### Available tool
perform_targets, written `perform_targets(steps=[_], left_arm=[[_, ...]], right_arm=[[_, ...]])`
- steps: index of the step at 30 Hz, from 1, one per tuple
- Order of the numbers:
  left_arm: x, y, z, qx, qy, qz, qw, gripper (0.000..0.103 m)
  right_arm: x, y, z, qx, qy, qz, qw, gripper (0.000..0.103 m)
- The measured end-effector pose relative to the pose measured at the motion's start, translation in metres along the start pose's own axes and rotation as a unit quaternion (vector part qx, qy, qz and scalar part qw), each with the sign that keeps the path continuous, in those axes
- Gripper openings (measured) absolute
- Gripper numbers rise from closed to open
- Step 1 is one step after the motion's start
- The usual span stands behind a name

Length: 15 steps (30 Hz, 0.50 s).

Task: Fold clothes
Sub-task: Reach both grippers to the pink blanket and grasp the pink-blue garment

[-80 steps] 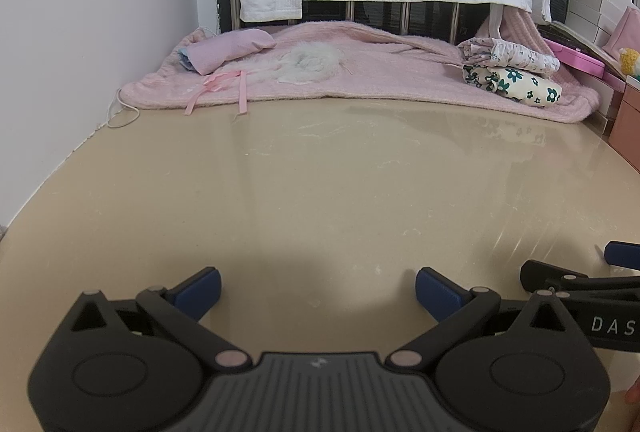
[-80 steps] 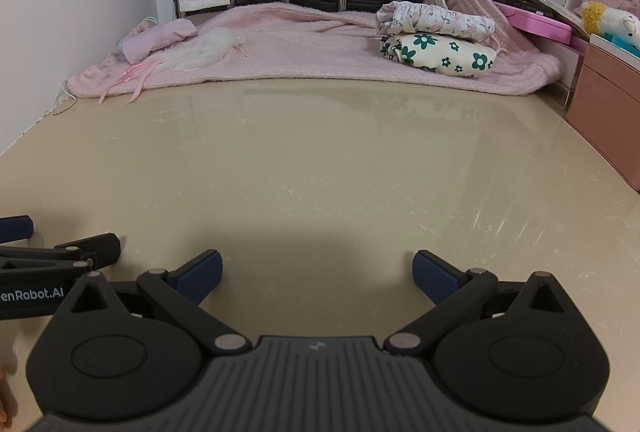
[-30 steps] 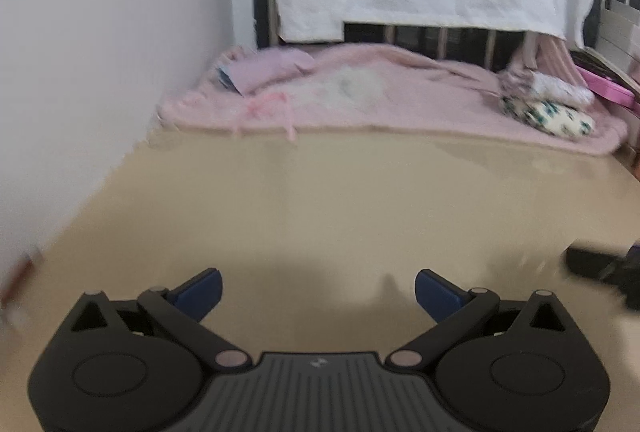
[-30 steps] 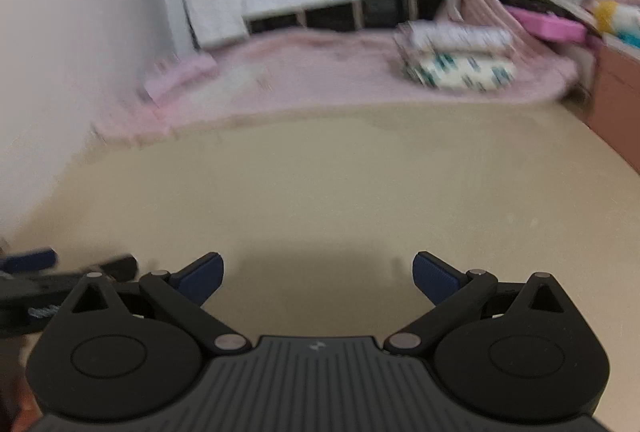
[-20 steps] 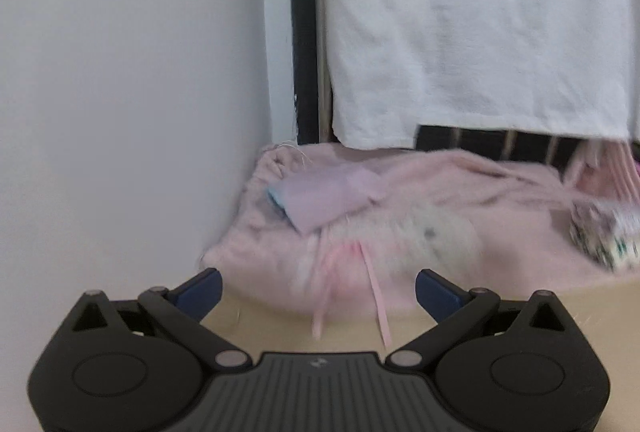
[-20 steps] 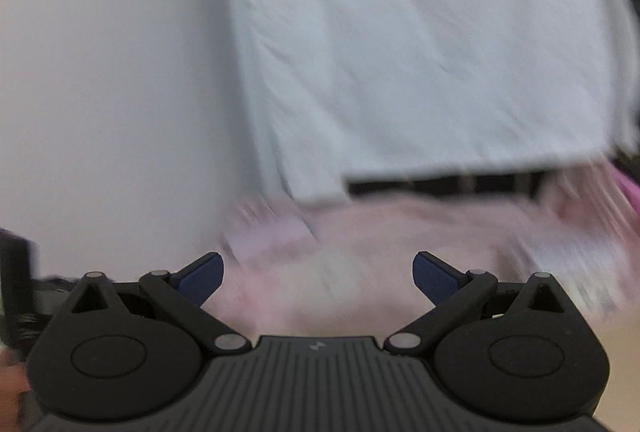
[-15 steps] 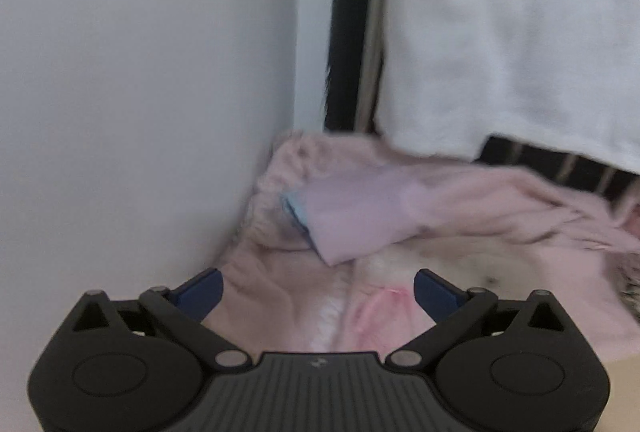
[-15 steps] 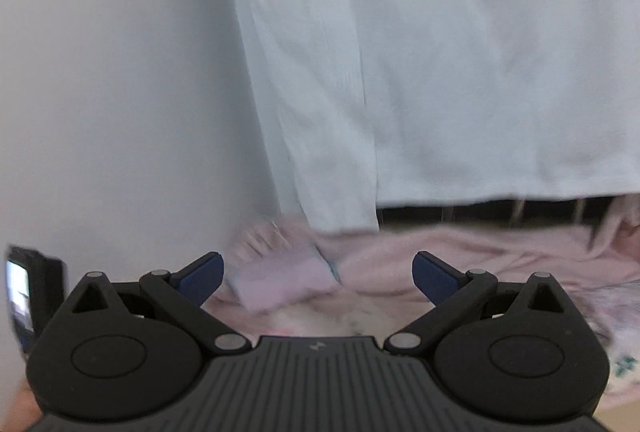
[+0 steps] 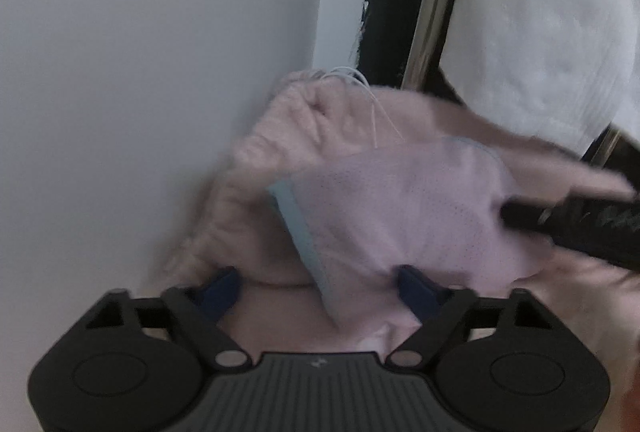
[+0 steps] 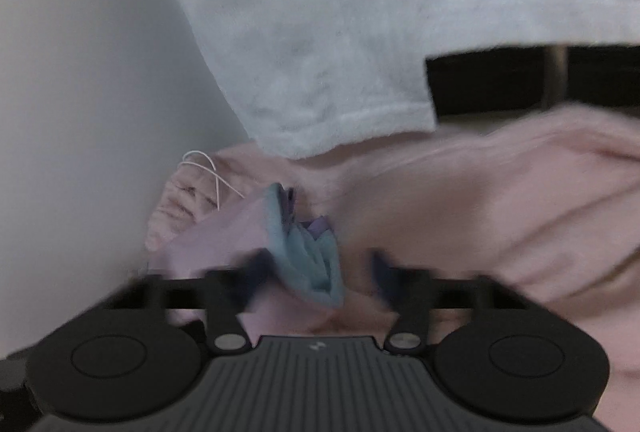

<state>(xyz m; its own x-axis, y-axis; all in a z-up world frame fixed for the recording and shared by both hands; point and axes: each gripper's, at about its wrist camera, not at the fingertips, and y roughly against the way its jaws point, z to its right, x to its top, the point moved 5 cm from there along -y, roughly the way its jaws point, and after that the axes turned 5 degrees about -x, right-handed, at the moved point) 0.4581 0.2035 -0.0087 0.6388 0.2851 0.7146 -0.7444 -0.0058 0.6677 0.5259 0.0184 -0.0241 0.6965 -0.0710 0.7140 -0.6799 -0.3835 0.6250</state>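
Pale lilac mesh garment (image 9: 420, 207) with a blue-edged hem lies on a pink fleece blanket (image 9: 280, 135), far left by the white wall (image 9: 140, 71). Left gripper (image 9: 320, 284) fingers closing around its near corner, not yet pressing. Right gripper (image 10: 316, 272) fingers closing around the blue hem; contact blurred.

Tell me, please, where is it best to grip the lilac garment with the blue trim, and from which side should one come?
Probably at the blue trimmed edge of the lilac garment, coming from the near side. That hem is bunched and stands up off the pink blanket, so pads can close across it. Both the left gripper and right gripper are closing there now.
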Motion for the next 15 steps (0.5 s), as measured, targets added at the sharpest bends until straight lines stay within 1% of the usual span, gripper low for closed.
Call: perform_targets(steps=[1,2,3,4,6,8,10,12,14,15], left_arm=[[0.000,0.004,-0.002,-0.019,0.012,0.006,0.9997,0.041],[0.001,0.009,-0.005,-0.038,0.023,0.012,0.9989,0.018],[0.001,0.015,-0.006,-0.056,0.034,0.019,0.9977,0.005],[-0.001,0.030,-0.005,-0.067,0.040,0.029,0.9965,0.003],[-0.005,0.060,-0.002,-0.088,0.053,0.049,0.9935,0.003],[-0.014,0.097,0.004,-0.113,0.057,0.067,0.9897,0.003],[-0.033,0.146,0.016,-0.129,0.048,0.084,0.9869,0.003],[-0.054,0.199,0.030,-0.137,0.025,0.096,0.9855,0.003],[-0.078,0.261,0.045,-0.152,0.004,0.117,0.9814,0.003],[-0.091,0.288,0.047,-0.160,-0.004,0.121,0.9797,0.005]], right_arm=[[-0.001,-0.004,-0.002,0.005,-0.004,-0.004,1.000,0.008],[-0.004,0.000,-0.005,0.011,-0.005,0.002,1.000,0.007],[-0.007,0.009,-0.010,0.019,0.003,0.011,1.000,0.006],[-0.010,0.018,-0.014,0.028,0.010,0.019,0.999,0.005],[-0.017,0.049,-0.021,0.058,0.015,0.028,0.998,0.004],[-0.032,0.092,-0.021,0.086,0.012,0.038,0.995,0.004],[-0.058,0.144,-0.016,0.107,0.002,0.053,0.993,0.004],[-0.082,0.196,-0.014,0.129,-0.006,0.063,0.990,0.004],[-0.102,0.250,-0.010,0.146,-0.007,0.065,0.987,0.004],[-0.112,0.278,-0.008,0.155,-0.007,0.066,0.986,0.004]])
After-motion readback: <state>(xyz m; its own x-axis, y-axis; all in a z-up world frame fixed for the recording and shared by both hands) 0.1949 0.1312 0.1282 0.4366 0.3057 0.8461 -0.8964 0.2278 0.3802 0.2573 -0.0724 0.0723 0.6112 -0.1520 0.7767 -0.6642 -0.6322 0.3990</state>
